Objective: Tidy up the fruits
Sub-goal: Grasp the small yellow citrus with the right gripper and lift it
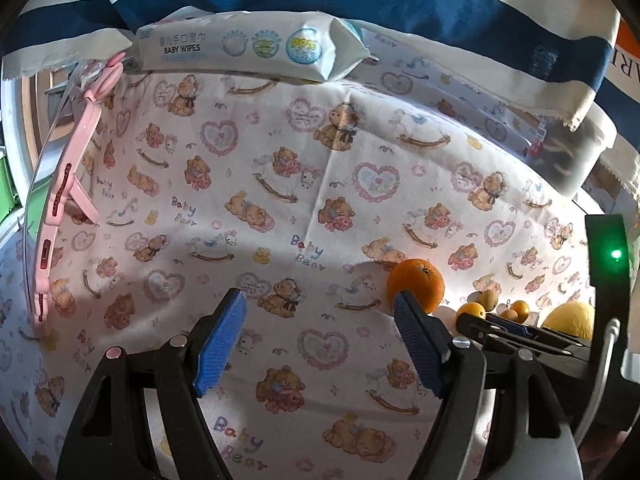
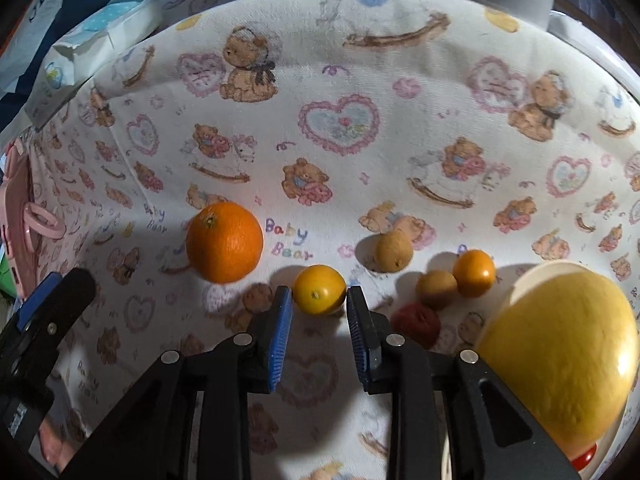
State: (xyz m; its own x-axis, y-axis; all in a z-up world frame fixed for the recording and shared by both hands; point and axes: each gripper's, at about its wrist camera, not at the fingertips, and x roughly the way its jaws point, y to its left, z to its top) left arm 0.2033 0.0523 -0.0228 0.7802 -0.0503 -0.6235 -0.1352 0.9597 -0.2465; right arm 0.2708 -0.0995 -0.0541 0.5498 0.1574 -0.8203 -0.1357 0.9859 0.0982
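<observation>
On the bear-print cloth lie a large orange, a small yellow-orange citrus, a tan fruit, a small brown fruit, a small orange and a dark red fruit. A big yellow melon-like fruit rests on a cream plate. My right gripper is open, narrowly, with the yellow-orange citrus at its tips and the pads not pressing it. My left gripper is open and empty, left of the large orange.
A pack of baby wipes lies at the cloth's far edge under a blue-striped fabric. A pink plastic piece stands along the left side. A dark lidded container sits at the far right.
</observation>
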